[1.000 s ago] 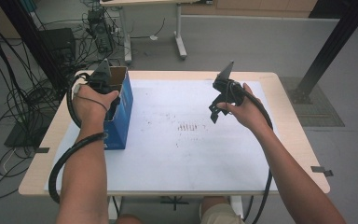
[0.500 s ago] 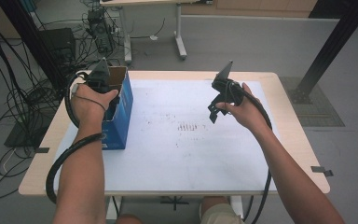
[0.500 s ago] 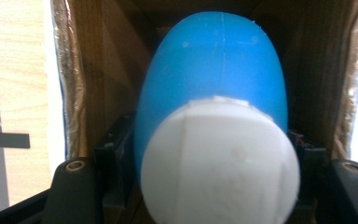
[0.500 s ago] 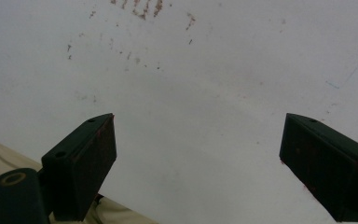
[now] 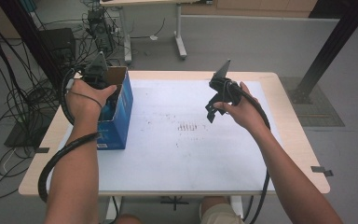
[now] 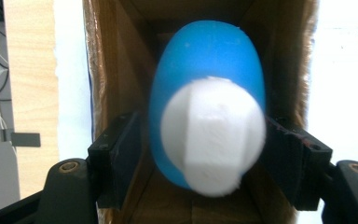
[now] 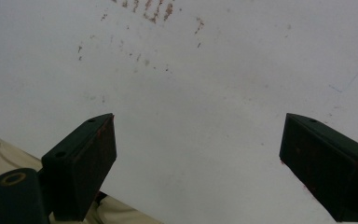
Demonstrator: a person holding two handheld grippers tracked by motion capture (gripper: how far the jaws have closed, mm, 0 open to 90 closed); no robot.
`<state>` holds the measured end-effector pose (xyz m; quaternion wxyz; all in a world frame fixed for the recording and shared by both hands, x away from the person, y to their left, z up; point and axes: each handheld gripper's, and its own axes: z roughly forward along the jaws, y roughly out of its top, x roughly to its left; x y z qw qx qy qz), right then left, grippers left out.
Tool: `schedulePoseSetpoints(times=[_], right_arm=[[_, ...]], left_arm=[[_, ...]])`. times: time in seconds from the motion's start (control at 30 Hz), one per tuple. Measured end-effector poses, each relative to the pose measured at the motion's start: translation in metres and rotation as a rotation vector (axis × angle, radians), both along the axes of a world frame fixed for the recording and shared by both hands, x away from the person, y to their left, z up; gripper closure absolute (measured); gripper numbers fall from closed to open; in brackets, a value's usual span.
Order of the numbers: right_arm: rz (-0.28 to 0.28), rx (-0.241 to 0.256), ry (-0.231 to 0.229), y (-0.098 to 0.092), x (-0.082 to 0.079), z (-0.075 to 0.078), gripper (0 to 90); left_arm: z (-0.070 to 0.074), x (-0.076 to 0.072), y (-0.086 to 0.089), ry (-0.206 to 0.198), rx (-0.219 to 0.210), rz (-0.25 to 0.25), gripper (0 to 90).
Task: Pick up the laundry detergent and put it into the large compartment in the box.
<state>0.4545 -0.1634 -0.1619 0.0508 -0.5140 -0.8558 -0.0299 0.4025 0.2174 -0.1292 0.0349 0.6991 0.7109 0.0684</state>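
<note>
A blue egg-shaped bottle (image 6: 205, 60) with a white cap (image 6: 212, 135) sits between the jaws of my left gripper (image 6: 205, 154), cap end toward the camera. The black pads (image 6: 121, 154) press at its sides, so the gripper is shut on it. It hangs inside an open blue box (image 5: 116, 121) with brown cardboard walls (image 6: 116, 70), at the table's left. In the high view my left hand (image 5: 86, 95) covers the jaws over the box mouth. My right gripper (image 5: 210, 112) hovers open above the white sheet, its jaws (image 7: 198, 158) wide apart with nothing between them.
A white sheet (image 5: 168, 154) with faint brown marks (image 5: 186, 126) covers the wooden table (image 5: 298, 140). Cables (image 5: 9, 107) and equipment lie on the floor at the left, and a black post (image 5: 328, 51) stands at the back right.
</note>
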Motion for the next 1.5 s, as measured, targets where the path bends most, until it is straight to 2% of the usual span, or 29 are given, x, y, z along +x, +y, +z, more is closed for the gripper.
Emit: schedulePoseSetpoints(times=[0.07,0.33,0.5,0.63,0.7,0.83,1.07,1.4,1.5], right_arm=[[-0.001,0.001,-0.003,0.0,-0.001,0.001,10.7],[-0.006,-0.01,-0.005,0.002,0.0,0.003,10.7],[-0.011,-0.017,0.0,0.003,0.004,0.003,10.7],[-0.016,-0.021,-0.003,0.004,0.004,0.005,10.7],[-0.016,-0.022,-0.004,0.004,0.004,0.006,10.7],[-0.017,-0.022,-0.006,0.004,0.004,0.008,10.7],[-0.027,-0.025,-0.002,0.003,0.004,0.009,10.7],[-0.03,-0.03,-0.003,0.002,0.006,0.009,10.7],[-0.035,-0.034,0.0,0.001,0.01,0.008,10.7]], left_arm=[[0.006,-0.003,-0.003,-0.007,0.016,-0.009,30.6],[0.032,-0.019,-0.002,-0.043,0.017,-0.048,25.7],[0.043,-0.025,-0.006,-0.059,-0.002,-0.093,21.3],[0.047,-0.028,-0.011,-0.065,-0.028,-0.132,18.1],[0.049,-0.03,-0.013,-0.067,-0.054,-0.158,16.4],[0.054,-0.036,-0.021,-0.078,-0.067,-0.207,13.9],[0.057,-0.044,-0.036,-0.1,-0.075,-0.28,12.7],[0.054,-0.05,-0.064,-0.092,-0.079,-0.405,12.2],[0.053,-0.051,-0.071,-0.092,-0.078,-0.429,12.0]])
